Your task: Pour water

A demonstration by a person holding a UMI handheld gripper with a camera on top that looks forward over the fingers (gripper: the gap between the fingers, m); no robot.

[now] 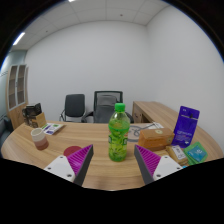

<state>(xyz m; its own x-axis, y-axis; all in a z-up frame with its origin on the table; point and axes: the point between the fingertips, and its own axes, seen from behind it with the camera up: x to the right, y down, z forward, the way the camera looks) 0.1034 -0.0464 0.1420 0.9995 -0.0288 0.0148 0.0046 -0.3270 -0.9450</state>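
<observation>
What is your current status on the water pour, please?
Gripper open, holding nothing. Green bottle upright on table, cap on, just ahead between the fingers. Cup off to one side. Nothing blocking the approach.

One view only, riding the gripper (112, 163); looks level across the table (60, 168), near the bottle (119, 132).

bottle (119, 131): 1 | cup (40, 139): 1 | chairs (107, 105): 2 | purple bag (186, 126): 1

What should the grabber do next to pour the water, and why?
Probably ease forward and close the jaws on the green bottle. It stands upright on the table just ahead of the open gripper, not yet held, and the cup waits off to the left.
</observation>
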